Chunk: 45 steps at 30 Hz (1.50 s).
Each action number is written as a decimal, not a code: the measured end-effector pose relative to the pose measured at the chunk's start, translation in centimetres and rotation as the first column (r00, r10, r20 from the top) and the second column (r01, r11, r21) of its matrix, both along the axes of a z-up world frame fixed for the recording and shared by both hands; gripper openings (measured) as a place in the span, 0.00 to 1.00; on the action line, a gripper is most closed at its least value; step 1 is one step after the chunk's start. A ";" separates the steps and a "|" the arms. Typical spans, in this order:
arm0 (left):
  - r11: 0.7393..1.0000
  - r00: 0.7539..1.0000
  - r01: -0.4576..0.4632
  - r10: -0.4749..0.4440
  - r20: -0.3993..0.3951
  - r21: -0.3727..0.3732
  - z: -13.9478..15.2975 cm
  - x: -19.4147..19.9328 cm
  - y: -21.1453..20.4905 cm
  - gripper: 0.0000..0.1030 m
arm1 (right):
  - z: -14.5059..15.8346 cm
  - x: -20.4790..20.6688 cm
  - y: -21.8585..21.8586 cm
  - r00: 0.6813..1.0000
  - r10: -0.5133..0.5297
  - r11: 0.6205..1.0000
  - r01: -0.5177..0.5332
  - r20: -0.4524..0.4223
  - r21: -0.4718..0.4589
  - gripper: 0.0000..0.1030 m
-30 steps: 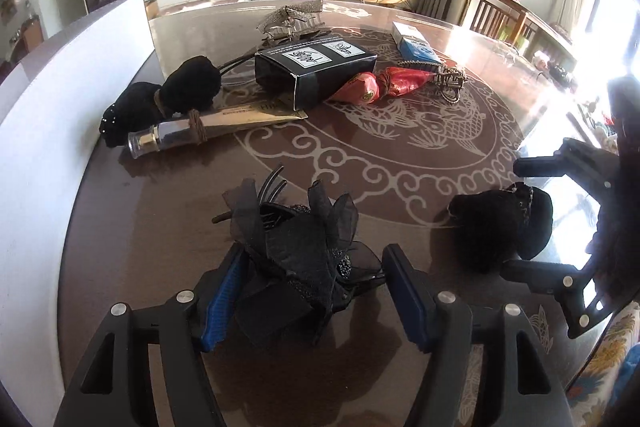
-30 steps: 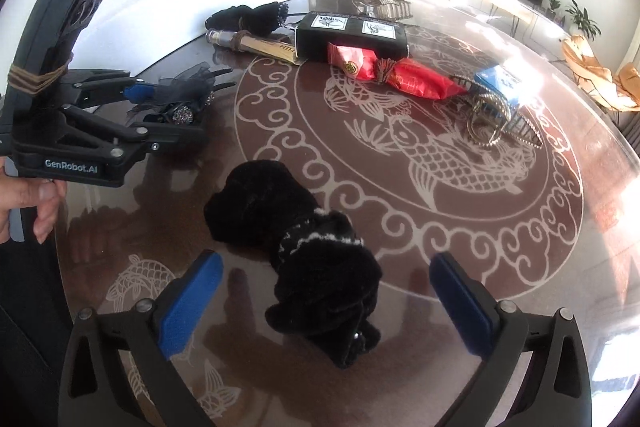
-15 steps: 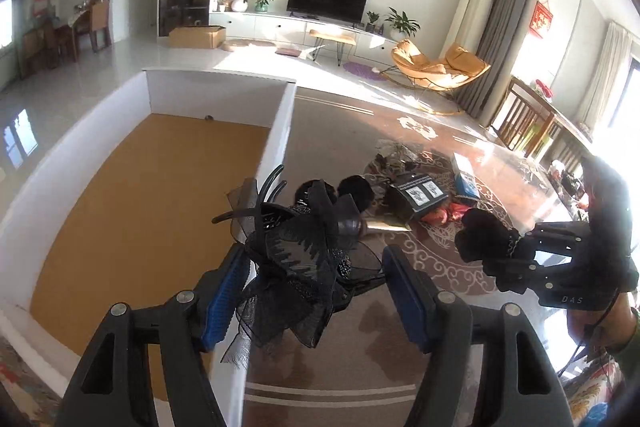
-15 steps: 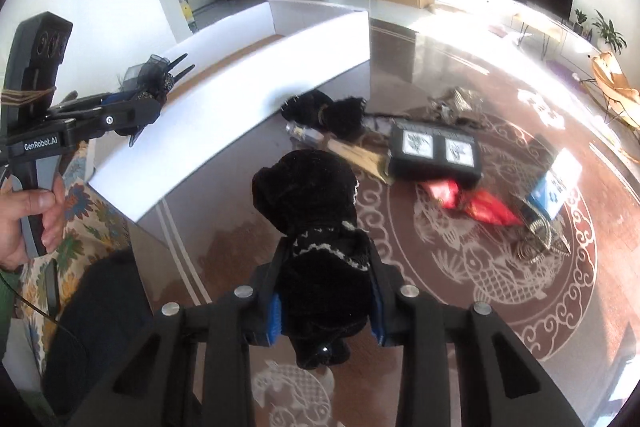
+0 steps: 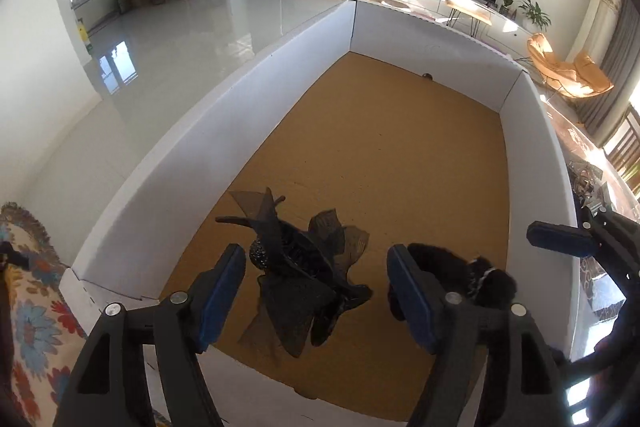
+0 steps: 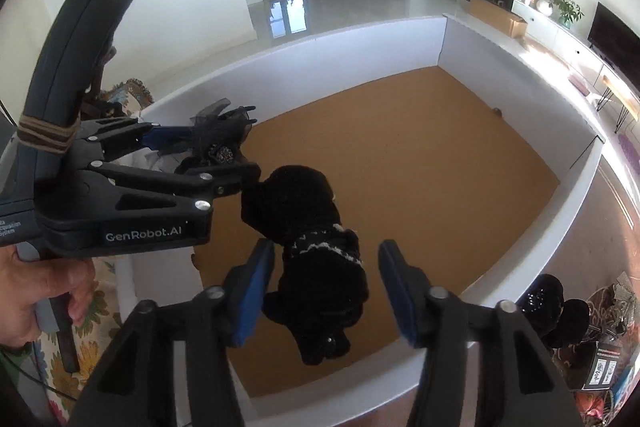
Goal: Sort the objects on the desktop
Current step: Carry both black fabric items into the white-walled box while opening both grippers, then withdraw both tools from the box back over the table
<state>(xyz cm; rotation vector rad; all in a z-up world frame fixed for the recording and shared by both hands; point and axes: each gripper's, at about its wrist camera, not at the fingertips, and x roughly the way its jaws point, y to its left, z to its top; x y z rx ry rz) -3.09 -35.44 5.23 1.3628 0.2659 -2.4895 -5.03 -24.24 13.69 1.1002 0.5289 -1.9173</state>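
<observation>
Black mesh and feathers make up the hair ornament (image 5: 304, 275) seen nearest, between the blue pads of the left gripper (image 5: 312, 291), whose jaws are opening; the pads no longer press on it, so it is being released over the box. Beside it, a black fuzzy scrunchie with white stitching (image 6: 316, 255) hangs between the fingers of the right gripper (image 6: 326, 291), also opening, with clear gaps on both sides. A second earlier both items lay on the patterned table and were gripped there; they are now carried over the white-walled box (image 5: 240, 99) and let go above its brown cardboard floor (image 5: 380, 155). This is judged to complete the sorting of two objects. Whether either item has yet touched the floor cannot be told. A tiny dark object (image 5: 427, 76) at the far wall is too small to identify. The remaining table objects (image 6: 600, 359) are cut off at the edge, and only a hand (image 6: 36, 291) of the person is shown.
</observation>
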 end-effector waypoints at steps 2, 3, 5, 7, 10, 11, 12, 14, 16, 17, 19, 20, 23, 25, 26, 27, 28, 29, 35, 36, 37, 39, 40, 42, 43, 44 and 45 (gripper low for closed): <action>1.000 1.000 0.002 -0.002 -0.005 -0.016 -0.4 -0.5 0.1 0.90 | -1.3 0.7 -0.9 0.998 0.033 0.998 -0.031 -0.045 0.045 0.86; 1.000 1.000 0.010 -0.010 -0.009 -0.019 -0.5 -0.7 0.2 0.90 | -1.8 1.3 -1.4 0.996 0.059 0.995 -0.053 -0.074 0.082 0.86; 0.999 0.999 0.031 -0.030 0.020 -0.014 -1.2 -1.6 0.6 0.92 | -2.9 2.3 -2.0 0.987 0.109 0.984 -0.089 -0.119 0.157 0.86; 0.999 0.996 0.042 -0.040 0.076 -0.027 -1.9 -2.1 0.9 0.92 | -3.9 2.9 -2.1 0.982 0.135 0.974 -0.107 -0.130 0.200 0.87; 0.997 0.996 0.075 -0.075 0.055 0.000 -1.7 -2.0 1.0 0.92 | -4.5 3.9 -1.3 0.970 0.168 0.966 -0.126 -0.176 0.227 0.87; 0.997 0.995 0.082 -0.083 0.057 0.010 -1.7 -1.9 1.0 0.92 | -4.7 4.2 -1.1 0.966 0.178 0.963 -0.132 -0.187 0.236 0.87; 0.996 0.995 0.084 -0.085 0.057 0.010 -1.7 -1.8 1.0 0.92 | -4.7 4.3 -0.8 0.962 0.188 0.960 -0.137 -0.197 0.245 0.88; 0.997 0.996 0.080 -0.081 0.046 0.010 -1.5 -1.4 1.2 0.92 | -5.0 4.7 -0.7 0.956 0.205 0.955 -0.149 -0.211 0.255 0.88; 0.995 0.995 0.089 -0.091 0.041 0.039 -1.5 -1.0 1.6 0.92 | -5.1 4.9 -0.6 0.952 0.217 0.953 -0.157 -0.217 0.261 0.89; 0.994 0.994 0.099 -0.101 0.038 0.042 -1.4 -0.8 1.9 0.92 | -5.3 5.1 -0.4 0.952 0.215 0.952 -0.155 -0.216 0.264 0.89; 0.993 0.993 0.113 -0.114 0.028 0.038 -1.2 -0.3 2.6 0.92 | -5.3 5.6 0.1 0.948 0.224 0.950 -0.160 -0.226 0.270 0.90; 0.992 0.993 0.117 -0.118 0.027 0.043 -1.2 -0.2 2.8 0.92 | -5.4 5.9 0.4 0.945 0.231 0.949 -0.165 -0.233 0.270 0.90; 0.992 0.993 0.117 -0.119 0.024 0.048 -1.1 0.4 3.2 0.92 | -5.1 6.2 1.1 0.943 0.233 0.951 -0.170 -0.239 0.258 0.90; 0.994 0.995 0.098 -0.098 0.012 0.039 -0.9 0.5 3.2 0.92 | -5.0 6.4 1.3 0.942 0.230 0.954 -0.168 -0.245 0.249 0.89; 0.996 0.997 0.083 -0.083 -0.006 0.040 -0.7 0.8 3.1 0.92 | -4.9 6.3 1.3 0.941 0.228 0.956 -0.168 -0.251 0.240 0.89; 0.997 0.997 0.068 -0.067 -0.031 0.047 -0.5 1.1 2.9 0.92 | -4.8 6.2 1.4 0.939 0.222 0.960 -0.163 -0.262 0.229 0.87; 0.997 0.997 0.051 -0.047 -0.062 0.052 -0.1 1.6 2.9 0.92 | -4.6 6.2 1.2 0.939 0.211 0.964 -0.156 -0.271 0.213 0.88; 0.998 0.994 0.034 -0.029 -0.101 0.053 0.4 2.2 3.0 0.92 | -4.3 6.2 1.4 0.936 0.191 0.971 -0.137 -0.294 0.196 0.89; 0.999 0.942 0.036 -0.031 -0.334 0.008 6.0 5.6 6.1 0.96 | 0.8 6.1 6.8 0.916 0.026 0.998 -0.044 -0.399 -0.035 1.00; 0.999 0.931 0.052 -0.049 -0.361 -0.001 7.0 5.9 7.0 1.00 | 1.5 6.1 8.2 0.907 -0.004 0.998 -0.019 -0.420 -0.053 1.00; 0.998 0.919 0.070 -0.068 -0.387 -0.010 8.0 6.3 8.1 1.00 | 1.9 5.9 9.8 0.899 -0.038 0.998 0.011 -0.436 -0.064 1.00; 0.992 0.897 0.125 -0.121 -0.425 -0.020 9.7 6.7 10.7 1.00 | 2.4 4.9 13.2 0.883 -0.118 0.993 0.092 -0.454 -0.081 1.00; 0.987 0.887 0.157 -0.150 -0.436 -0.021 10.4 6.7 12.2 1.00 | 2.6 4.9 15.4 0.873 -0.164 0.986 0.138 -0.459 -0.090 1.00; 0.973 0.866 0.230 -0.211 -0.454 -0.014 11.4 6.5 15.4 1.00 | 2.6 4.3 19.6 0.856 -0.253 0.967 0.234 -0.451 -0.100 1.00; 0.962 0.854 0.272 -0.241 -0.460 0.000 11.7 6.6 17.2 1.00 | 2.4 3.9 21.8 0.848 -0.296 0.955 0.281 -0.439 -0.100 1.00; 0.949 0.843 0.314 -0.269 -0.466 0.019 11.9 6.5 19.0 1.00 | 1.9 3.6 24.0 0.841 -0.334 0.941 0.325 -0.425 -0.095 1.00; 0.934 0.832 0.356 -0.296 -0.470 0.041 11.9 6.3 20.8 1.00 | 1.5 3.6 26.6 0.833 -0.373 0.924 0.372 -0.408 -0.085 1.00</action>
